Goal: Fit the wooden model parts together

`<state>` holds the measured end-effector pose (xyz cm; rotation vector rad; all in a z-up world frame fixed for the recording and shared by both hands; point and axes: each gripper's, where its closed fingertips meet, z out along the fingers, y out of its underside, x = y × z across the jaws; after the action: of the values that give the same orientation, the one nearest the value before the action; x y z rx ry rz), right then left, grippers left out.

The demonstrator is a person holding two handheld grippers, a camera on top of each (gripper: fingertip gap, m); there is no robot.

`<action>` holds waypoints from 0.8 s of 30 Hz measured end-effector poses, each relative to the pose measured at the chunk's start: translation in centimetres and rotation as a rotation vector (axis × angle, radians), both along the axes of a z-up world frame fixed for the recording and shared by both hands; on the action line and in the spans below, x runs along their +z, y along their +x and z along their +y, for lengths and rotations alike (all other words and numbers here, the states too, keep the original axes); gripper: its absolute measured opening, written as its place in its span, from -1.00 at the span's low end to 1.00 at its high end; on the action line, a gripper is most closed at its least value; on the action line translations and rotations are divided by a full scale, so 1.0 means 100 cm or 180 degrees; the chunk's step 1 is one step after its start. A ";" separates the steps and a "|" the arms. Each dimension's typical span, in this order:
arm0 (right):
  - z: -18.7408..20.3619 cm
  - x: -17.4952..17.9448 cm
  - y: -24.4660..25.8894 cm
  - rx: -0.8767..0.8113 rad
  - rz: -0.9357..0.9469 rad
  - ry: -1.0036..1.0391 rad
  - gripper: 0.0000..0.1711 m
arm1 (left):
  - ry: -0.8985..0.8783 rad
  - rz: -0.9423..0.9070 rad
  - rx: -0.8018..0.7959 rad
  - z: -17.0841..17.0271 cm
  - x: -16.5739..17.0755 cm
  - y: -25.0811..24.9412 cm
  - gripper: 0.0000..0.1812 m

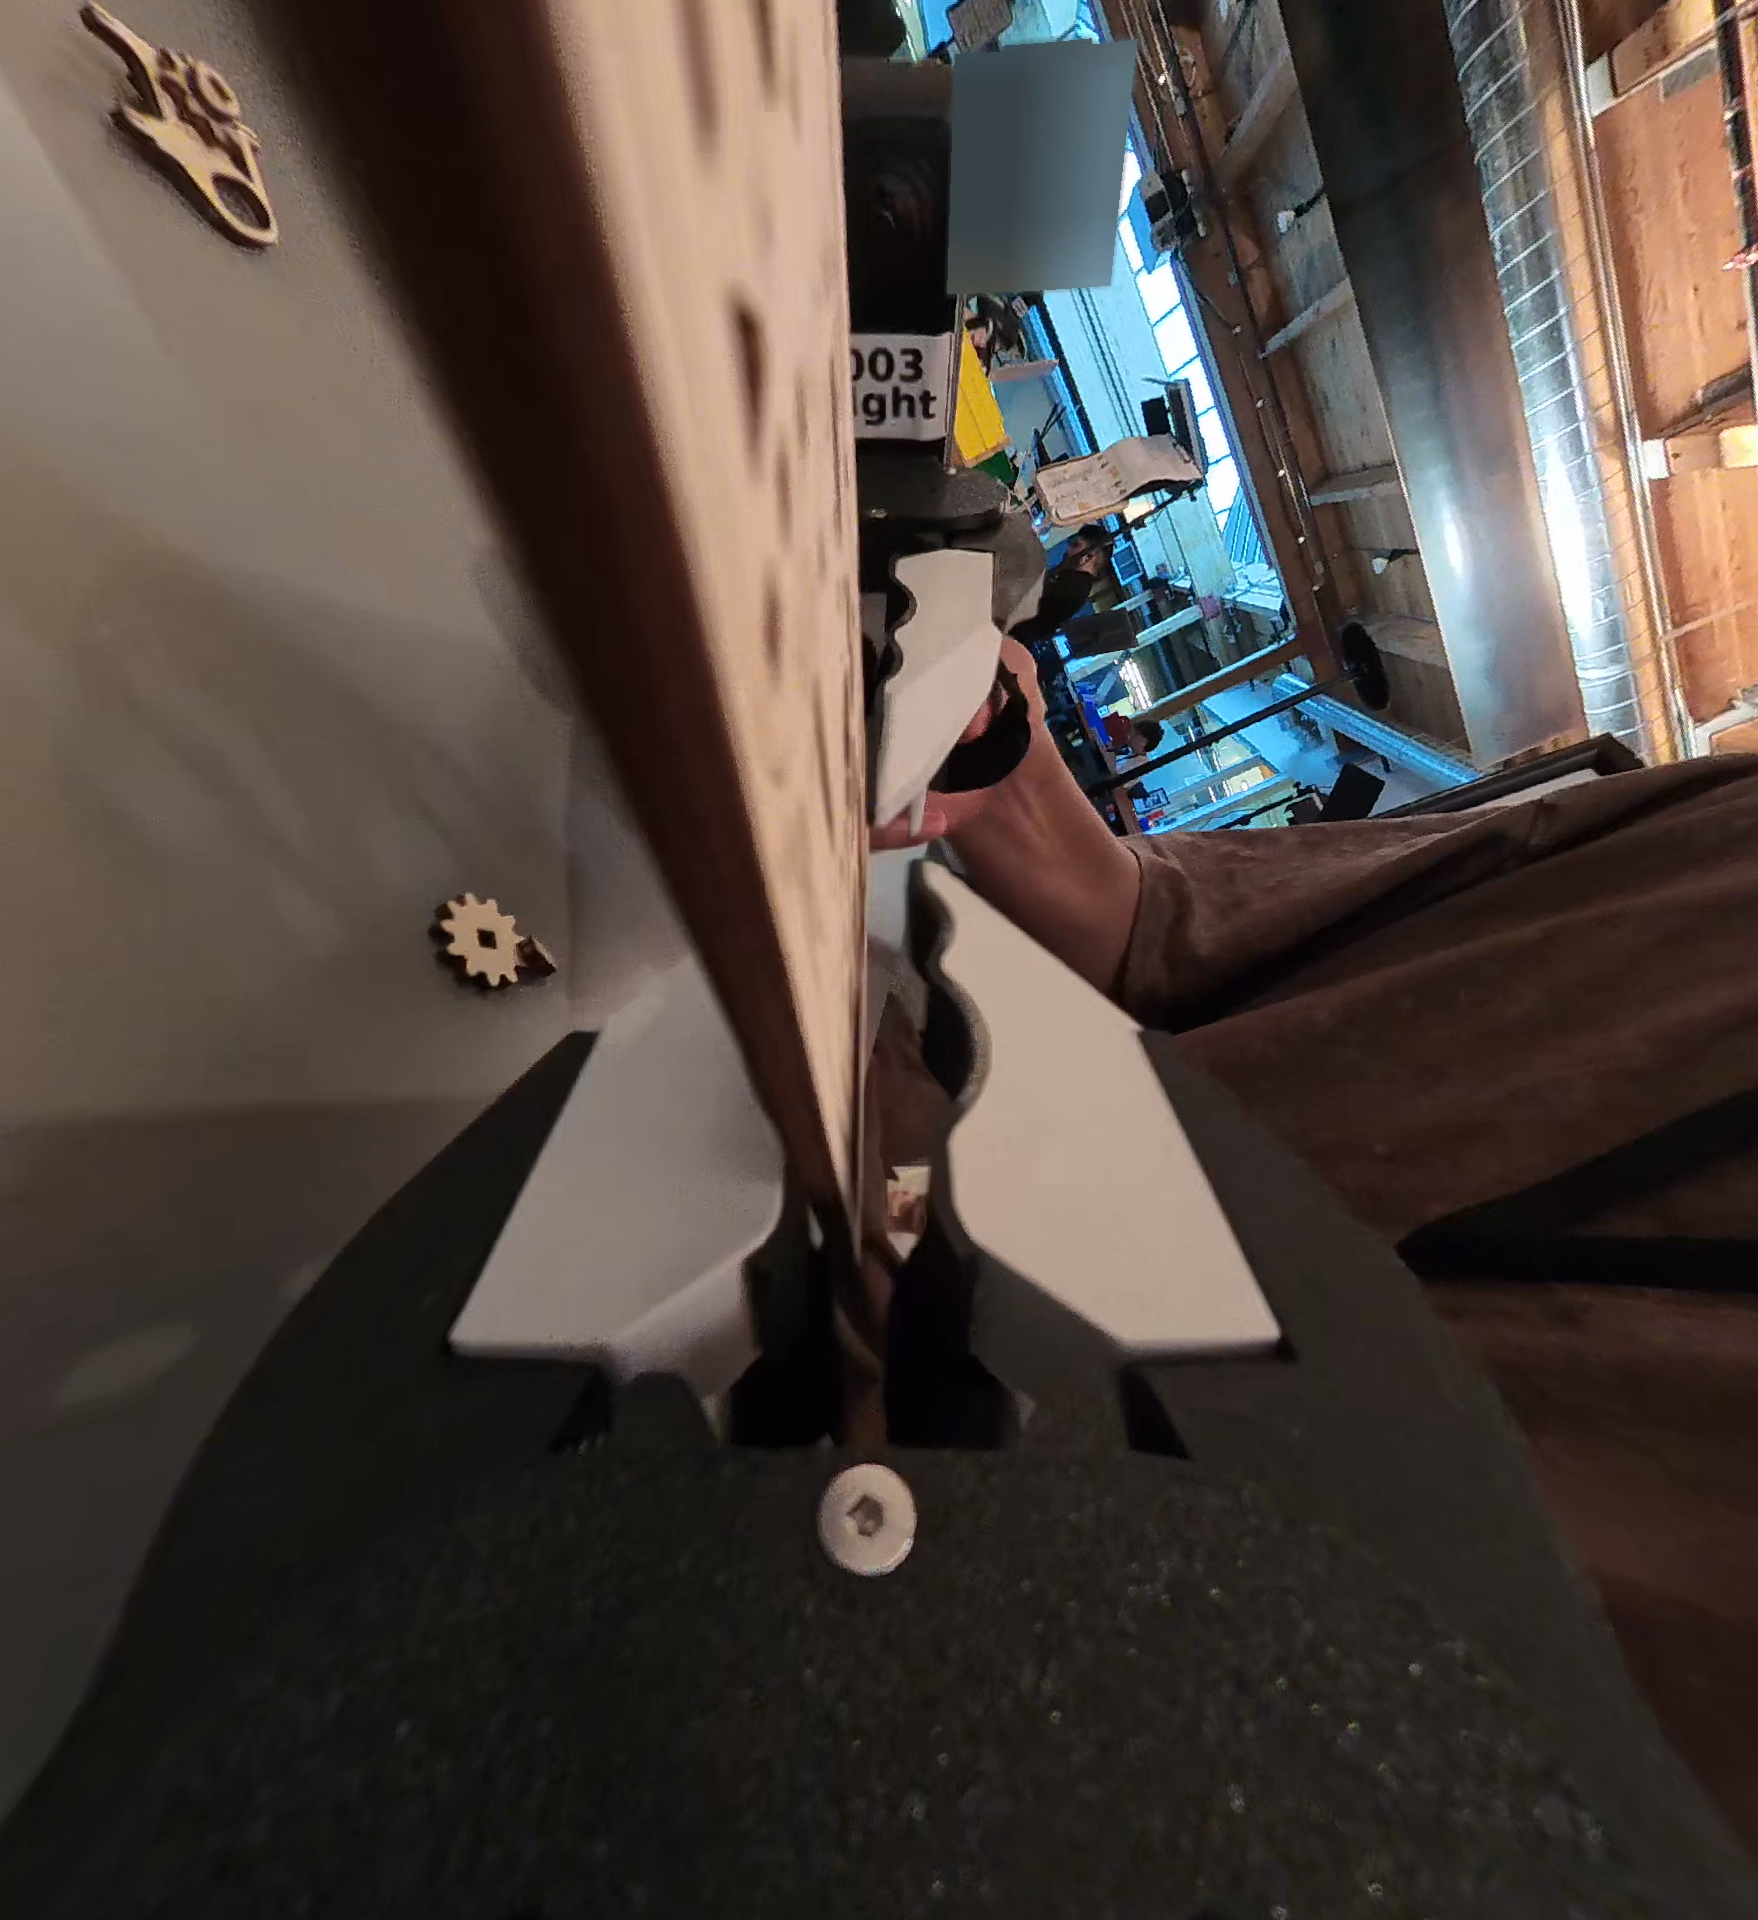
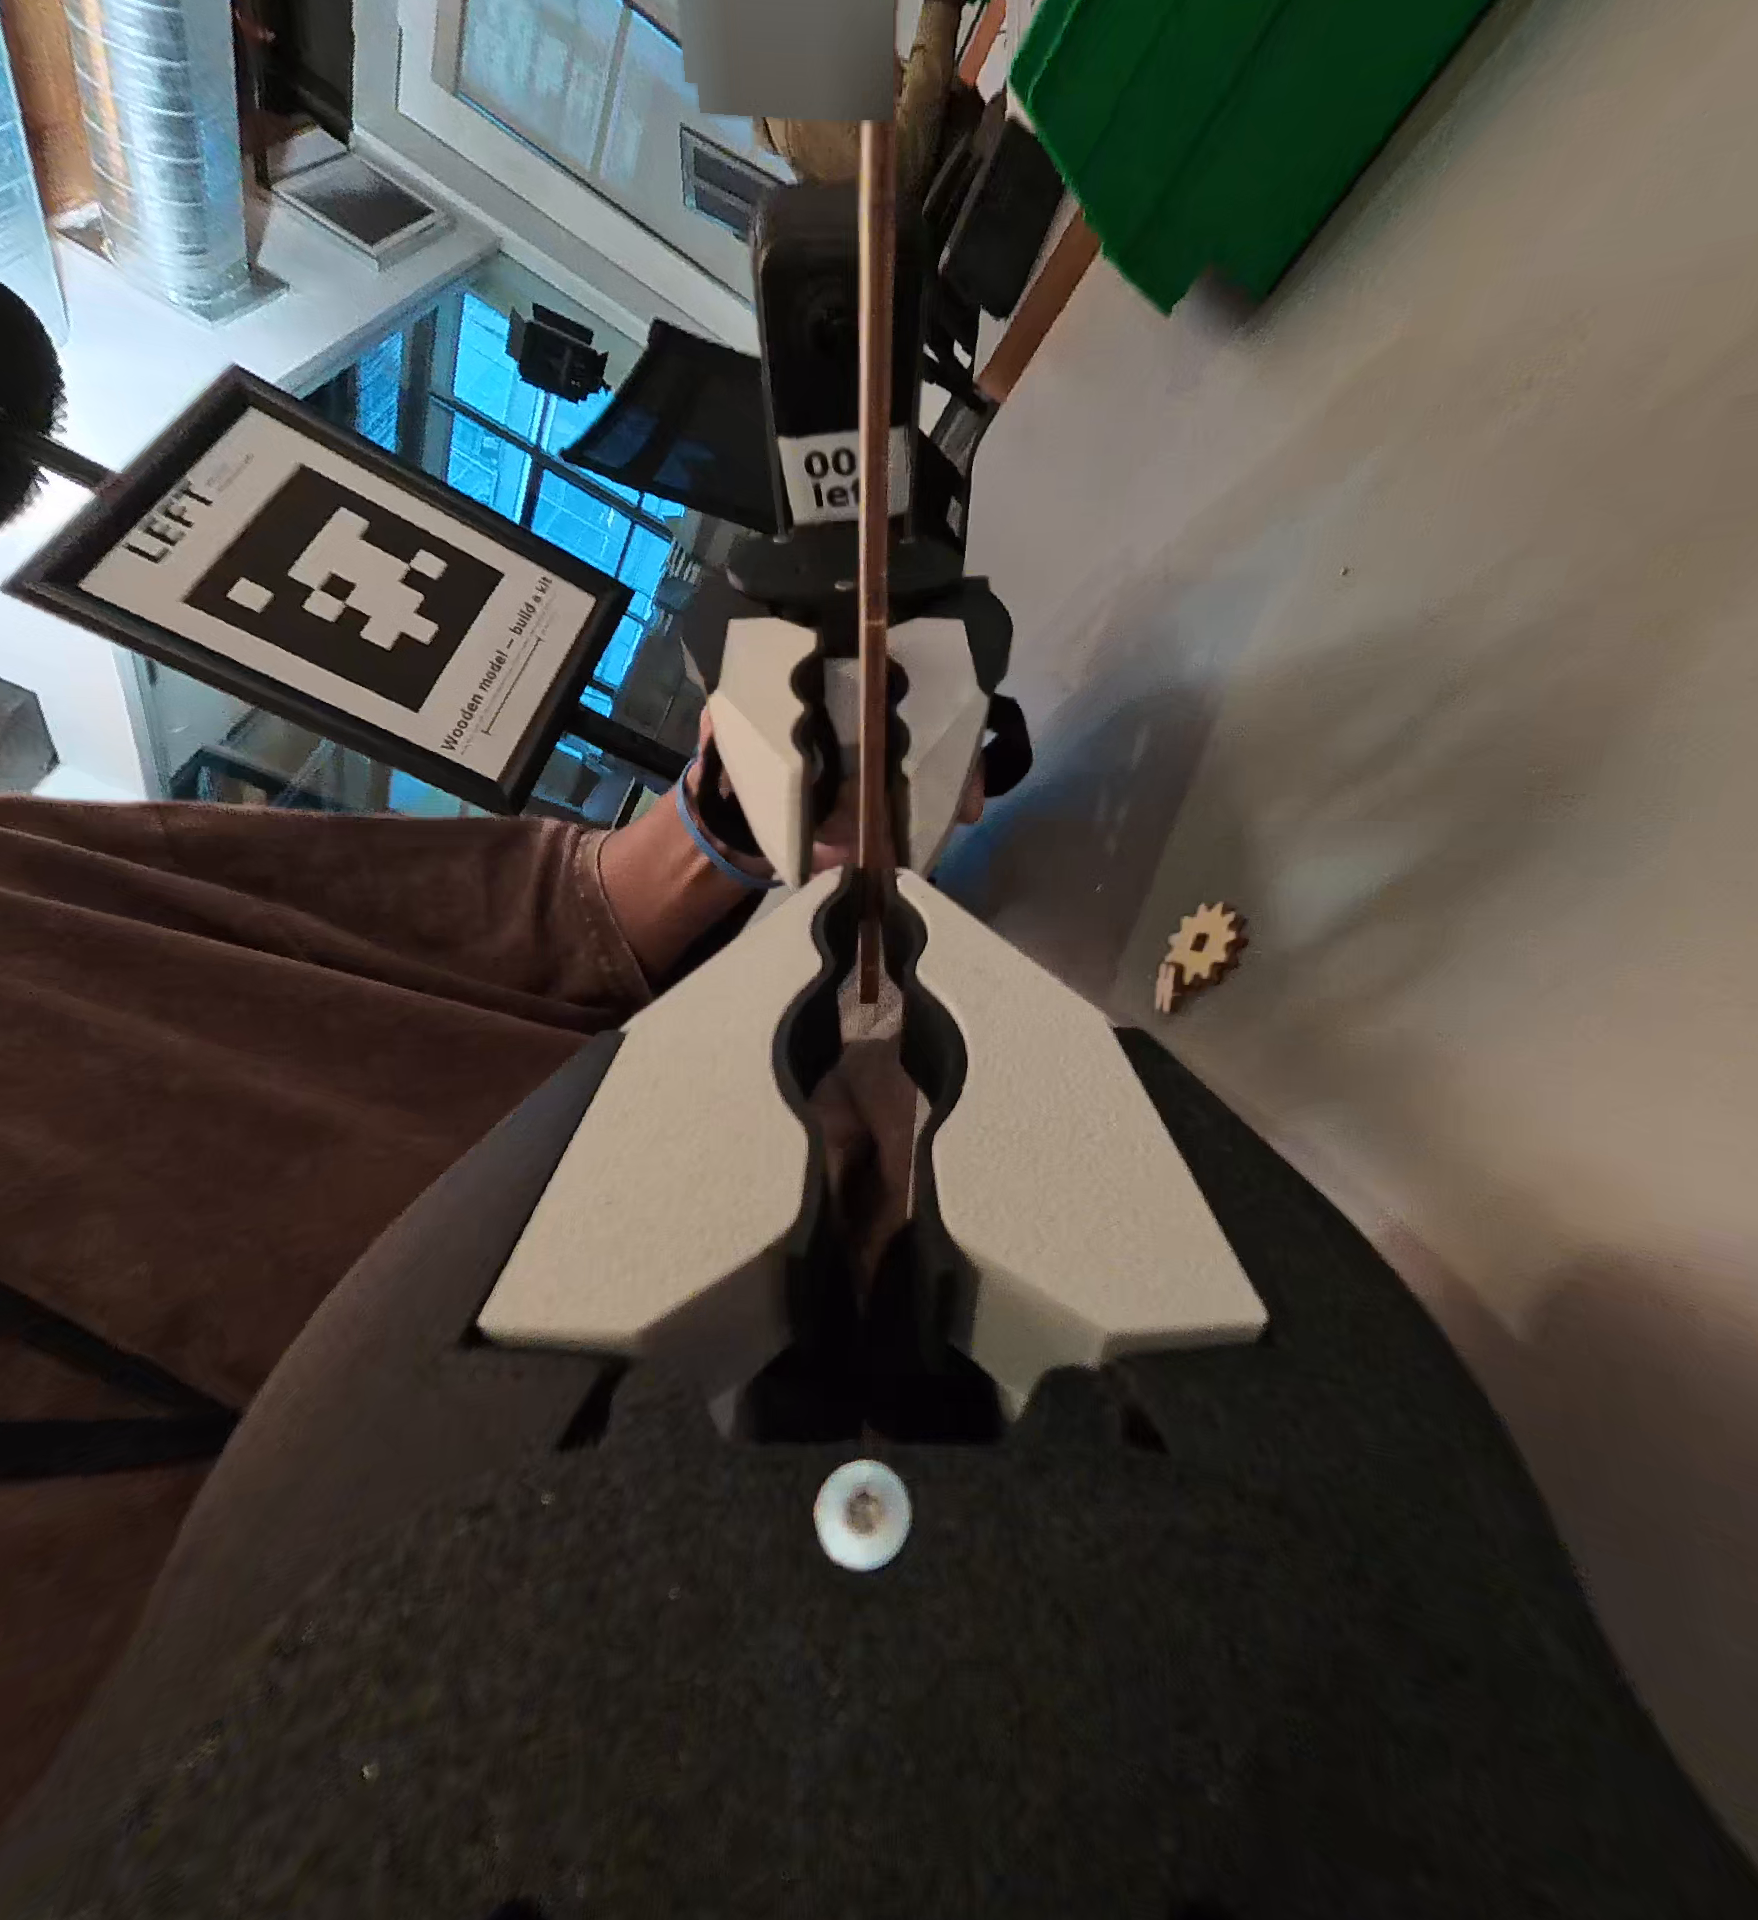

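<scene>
Hand-held gripper left (image 1: 854,1195) and hand-held gripper right (image 2: 870,935), facing each other, both clamped on opposite ends of thin wooden sheet (image 1: 709,520), long axis running between them, above bench (image 1: 179,623).

Wooden sheet (image 1: 667,520): blurred at close range in the left wrist view, cut-outs indistinct, top cut off by the picture edge; seen edge-on as a thin strip (image 2: 873,520) in the right wrist view, face hidden.
Right gripper (image 1: 880,727): largely hidden behind the sheet.
Small piece (image 1: 537,954) under the wooden gear (image 1: 480,938): shape too small to tell.
Green bin (image 2: 1218,125): cut off at the top edge.
</scene>
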<state>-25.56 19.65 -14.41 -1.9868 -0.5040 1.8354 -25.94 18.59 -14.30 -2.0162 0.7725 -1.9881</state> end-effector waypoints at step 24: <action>0.018 0.024 -0.019 -0.0618 0.0327 0.0022 -0.88 | -0.0002 -0.0464 0.0879 0.038 0.032 -0.013 -0.99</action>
<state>-27.42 21.41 -12.05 -1.8544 -0.2760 1.8008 -27.19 22.39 -11.14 -1.8377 0.4357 -1.9458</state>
